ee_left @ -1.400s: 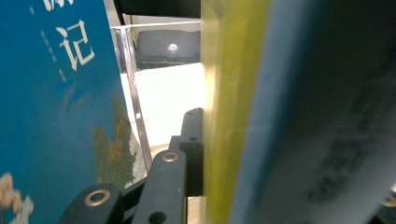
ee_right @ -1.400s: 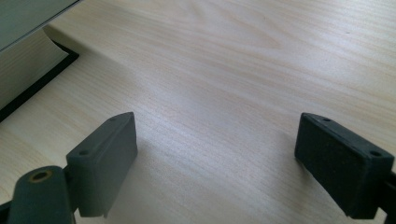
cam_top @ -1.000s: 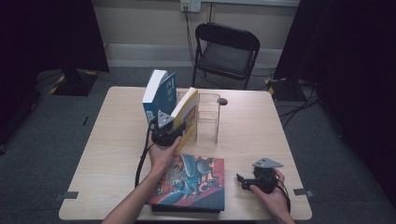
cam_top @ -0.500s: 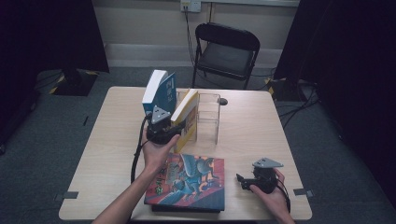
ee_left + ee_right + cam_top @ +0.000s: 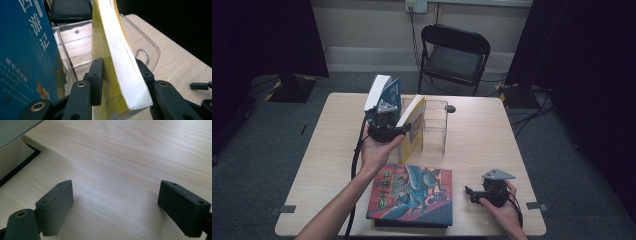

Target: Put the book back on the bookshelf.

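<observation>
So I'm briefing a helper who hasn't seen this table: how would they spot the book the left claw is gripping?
Start at the clear acrylic rack at the table's far middle. Leaning against its left side is the yellow book, page edges up, clamped in the left claw. Its neighbour is blue; the picture-cover book lies flat nearer the person.

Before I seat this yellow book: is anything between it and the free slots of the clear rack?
Nothing visible blocks it. The yellow book, gripped by the left claw, leans at the clear rack; the blue book stands on its other side, and the slots behind look free.
</observation>
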### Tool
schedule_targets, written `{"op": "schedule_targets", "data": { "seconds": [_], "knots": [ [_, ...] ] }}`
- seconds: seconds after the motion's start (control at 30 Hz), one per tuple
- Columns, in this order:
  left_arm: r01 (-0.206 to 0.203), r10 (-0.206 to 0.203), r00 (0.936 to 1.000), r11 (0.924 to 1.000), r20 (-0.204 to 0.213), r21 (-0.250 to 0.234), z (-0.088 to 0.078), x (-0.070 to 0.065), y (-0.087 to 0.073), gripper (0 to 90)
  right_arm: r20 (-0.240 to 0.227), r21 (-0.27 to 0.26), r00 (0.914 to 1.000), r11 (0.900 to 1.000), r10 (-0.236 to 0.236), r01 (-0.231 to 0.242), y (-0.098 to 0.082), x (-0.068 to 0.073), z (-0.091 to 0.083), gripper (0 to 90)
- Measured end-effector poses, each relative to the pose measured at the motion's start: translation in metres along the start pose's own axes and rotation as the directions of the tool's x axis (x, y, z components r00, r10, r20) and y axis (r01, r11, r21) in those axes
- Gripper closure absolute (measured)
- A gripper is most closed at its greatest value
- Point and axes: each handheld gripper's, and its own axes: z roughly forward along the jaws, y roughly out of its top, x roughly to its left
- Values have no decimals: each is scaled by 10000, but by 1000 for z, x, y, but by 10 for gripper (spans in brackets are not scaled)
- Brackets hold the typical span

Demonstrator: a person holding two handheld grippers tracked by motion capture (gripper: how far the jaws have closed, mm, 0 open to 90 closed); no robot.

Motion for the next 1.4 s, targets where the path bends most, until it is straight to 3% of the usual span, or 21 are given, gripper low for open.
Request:
{"op": "schedule_targets", "data": {
  "seconds": [0.1, 0.2, 0.37, 0.4, 0.47, 0.5, 0.53, 0.57, 0.67, 0.73, 0.83, 0.9, 0.93, 1.07, 1.27, 1.33, 1.37, 1.4],
  "knots": [
    [204, -204, 9998, 9992, 6, 341, 0, 0, 10, 636, 19, -8, 10000, 10000, 15, -14, 0, 0, 0, 127],
    [369, -380, 9992, 9944, 92, 992, 3, 1, 22, 630, 19, -7, 10000, 10000, 19, -19, 0, 0, 0, 127],
    [497, -545, 9984, 9733, 155, 2242, 8, 4, 42, 636, 20, -7, 10000, 10000, 18, -18, 0, 0, 0, 127],
    [528, -588, 9981, 9700, 183, 2372, 9, 5, 45, 635, 21, -8, 10000, 10000, 19, -19, 0, 0, 0, 127],
    [599, -639, 9979, 9704, 93, 2340, 10, 7, 51, 639, 20, -6, 10000, 10000, 19, -19, 0, 0, 0, 127],
    [566, -588, 9983, 9658, 12, 2529, 12, 6, 54, 646, 21, -8, 10000, 10000, 19, -19, 0, 0, 0, 127],
    [487, -526, 9986, 9545, 53, 2943, 16, 6, 57, 643, 24, -6, 10000, 10000, 19, -19, 0, 1, 0, 127],
    [401, -486, 9987, 9374, 159, 3460, 19, 6, 61, 633, 27, -9, 10000, 10000, 25, -25, 0, 1, 0, 127],
    [450, -480, 9988, 9120, -30, 4077, 26, 6, 70, 645, 32, -3, 10000, 10000, 47, -47, 1, 1, 1, 127],
    [528, -533, 9985, 8842, -120, 4641, 32, 7, 76, 648, 30, -3, 10000, 10000, 47, -47, 1, 1, 1, 127],
    [844, -844, 9962, 8749, -214, 4769, 37, 11, 82, 649, 29, -4, 10000, 10000, 46, -46, 1, 1, 1, 127],
    [1056, -944, 9944, 8827, -474, 4580, 38, 12, 84, 657, 30, -6, 10000, 10000, 40, -40, 1, 1, 1, 128],
    [1160, -999, 9932, 8823, -593, 4562, 40, 12, 84, 658, 30, -5, 10000, 10000, 40, -40, 1, 1, 1, 128],
    [1229, -1093, 9924, 8673, -564, 4824, 48, 17, 85, 663, 14, -3, 10000, 10000, 36, -36, 1, 1, 1, 128],
    [1103, -859, 9938, 8303, -701, 5463, 57, 14, 86, 672, -1, -12, 10000, 10000, 11, -11, 1, 1, 1, 128],
    [1062, -694, 9939, 8101, -857, 5766, 61, 11, 85, 674, -2, -10, 10000, 10000, 9, -9, 1, 1, 1, 128],
    [1111, -689, 9931, 8113, -949, 5739, 62, 10, 85, 683, -3, -10, 10000, 10000, 9, -9, 1, 1, 1, 128],
    [1247, -694, 9904, 8220, -1197, 5557, 61, 10, 85, 705, -3, -12, 10000, 10000, 9, -9, 1, 1, 1, 128]
  ]
}}
